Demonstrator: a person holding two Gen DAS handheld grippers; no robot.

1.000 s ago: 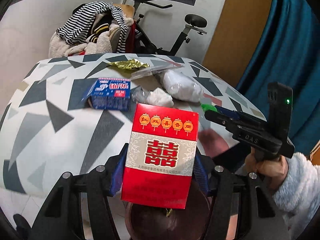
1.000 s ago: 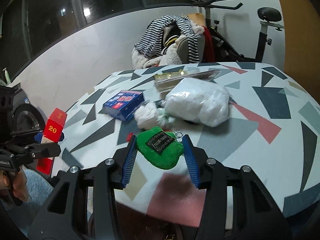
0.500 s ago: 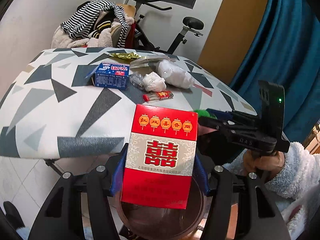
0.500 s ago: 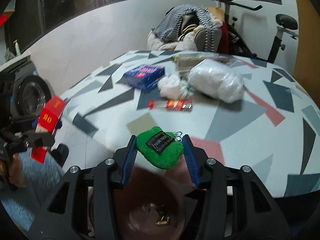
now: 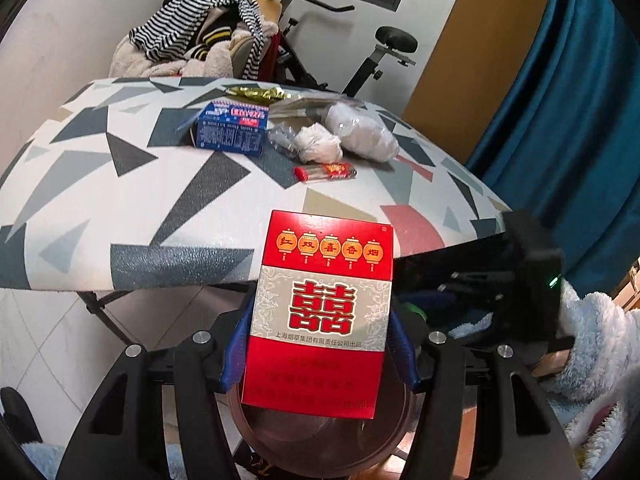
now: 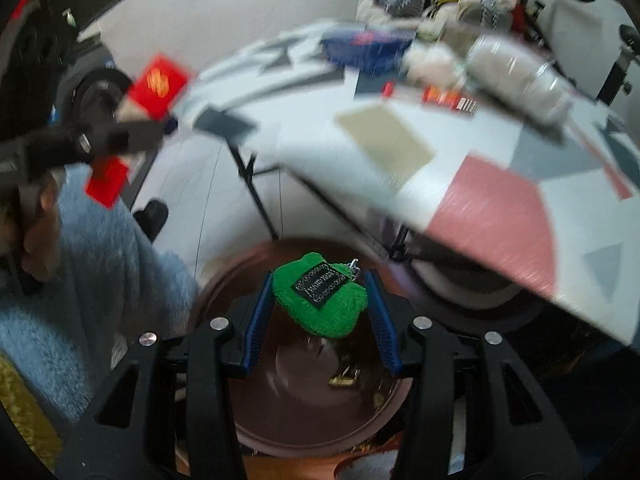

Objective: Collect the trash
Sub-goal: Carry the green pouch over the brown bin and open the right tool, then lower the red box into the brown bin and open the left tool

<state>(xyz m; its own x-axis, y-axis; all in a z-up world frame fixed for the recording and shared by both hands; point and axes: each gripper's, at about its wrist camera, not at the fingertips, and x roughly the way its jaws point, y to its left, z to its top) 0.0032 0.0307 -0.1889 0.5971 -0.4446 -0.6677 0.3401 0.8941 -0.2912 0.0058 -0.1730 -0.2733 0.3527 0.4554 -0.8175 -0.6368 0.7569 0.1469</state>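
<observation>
Trash in both grippers now hangs over the brown bin (image 6: pixel 304 408), having come off the tabletop (image 5: pixel 120 200) edge and down; release looks next. Left gripper (image 5: pixel 318 344) fingers clamp a red carton (image 5: pixel 320 312), glossy and rigid. Right gripper (image 6: pixel 320 312) fingers pinch a green pouch (image 6: pixel 320 300), fuzzy, black-labelled.

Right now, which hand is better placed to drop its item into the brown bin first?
Probably the right. Its tool holds the green pouch directly above the brown bin. The left tool grips the red cigarette pack above the bin's far edge.
</observation>
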